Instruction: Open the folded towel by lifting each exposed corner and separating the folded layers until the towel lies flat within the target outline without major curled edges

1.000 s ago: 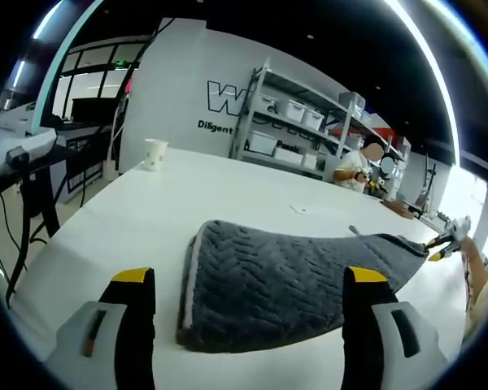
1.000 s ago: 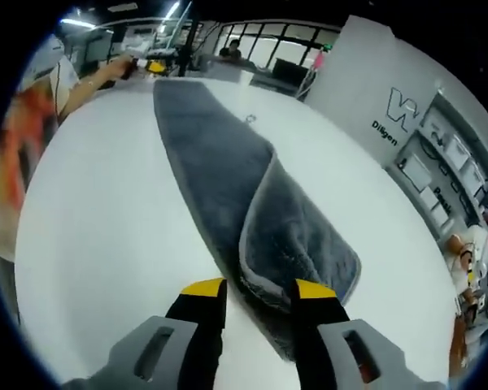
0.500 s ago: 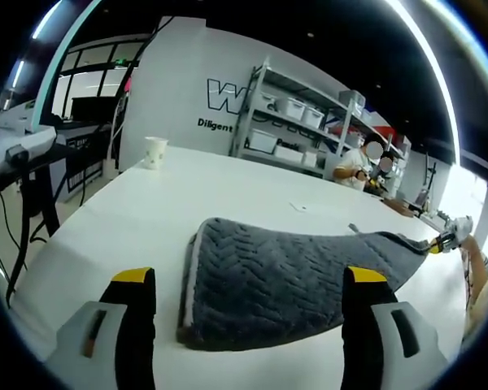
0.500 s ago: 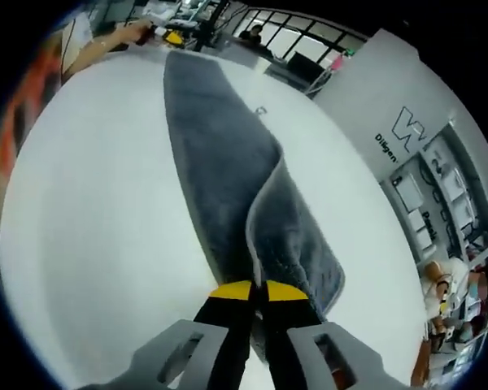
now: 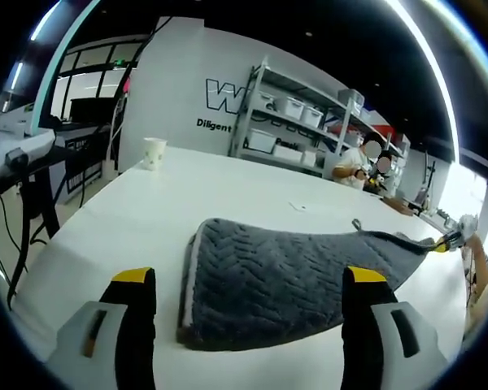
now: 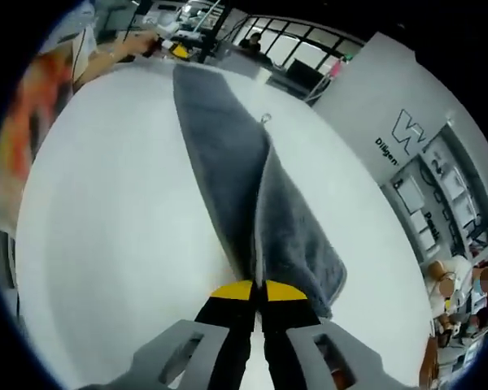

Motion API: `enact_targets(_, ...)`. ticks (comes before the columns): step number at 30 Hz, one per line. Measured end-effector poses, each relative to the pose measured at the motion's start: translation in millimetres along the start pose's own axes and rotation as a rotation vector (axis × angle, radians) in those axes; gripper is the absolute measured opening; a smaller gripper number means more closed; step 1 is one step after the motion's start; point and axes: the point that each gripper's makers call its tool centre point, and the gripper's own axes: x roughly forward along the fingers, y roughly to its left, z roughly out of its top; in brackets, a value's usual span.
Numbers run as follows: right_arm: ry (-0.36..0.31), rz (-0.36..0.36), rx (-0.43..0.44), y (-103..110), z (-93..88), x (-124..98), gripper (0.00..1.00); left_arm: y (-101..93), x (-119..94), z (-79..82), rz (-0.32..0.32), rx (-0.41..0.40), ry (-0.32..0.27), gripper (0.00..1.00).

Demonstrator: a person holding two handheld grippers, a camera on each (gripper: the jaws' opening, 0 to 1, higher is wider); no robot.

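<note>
Towel: your grey towel [image 5: 285, 280] lies on the white tabletop [image 5: 130, 227], its folded end toward the near edge in the left gripper view; in the right gripper view the towel [image 6: 236, 187] runs lengthwise away from you toward the far edge.
Change since a second ago: your right jaws stood apart beside the towel's near end then; they have closed on its top layer, and that layer now rises as a ridge along the towel.
Right gripper: your right gripper [image 6: 257, 290] is clenched on the towel's near edge, yellow tips together.
Left gripper: your left gripper [image 5: 248, 280] hangs with jaws wide apart, one on each side of the folded end, touching nothing; its view has barely shifted.
Left gripper view alone: the herringbone weave, a paper cup [image 5: 154, 153] near the tabletop's far left edge, a shelving rack [image 5: 297, 130] with bins, and your right gripper [image 5: 454, 237] pinching the towel's raised far corner.
Right gripper view alone: the towel's full length, a small hanging loop [image 6: 266, 119] at its side edge, and your other hand [image 6: 138, 42] at the far end.
</note>
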Motion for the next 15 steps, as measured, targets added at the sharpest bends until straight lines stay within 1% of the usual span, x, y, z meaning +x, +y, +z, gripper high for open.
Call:
enact_targets(7,-0.061,0.006,0.048,5,6.3,-26,0.00,1.5,1,-3.2,0.010,0.006,0.018,0.94)
enact_targets(12,-0.052,0.021,0.070,16,0.5,-35,0.00,-0.8,1,-4.0,0.008,0.007,0.019,0.94)
enact_targets(15,-0.047,0.050,0.087,27,-3.6,-37,0.00,-1.0,1,-4.7,0.009,0.009,0.023,0.94)
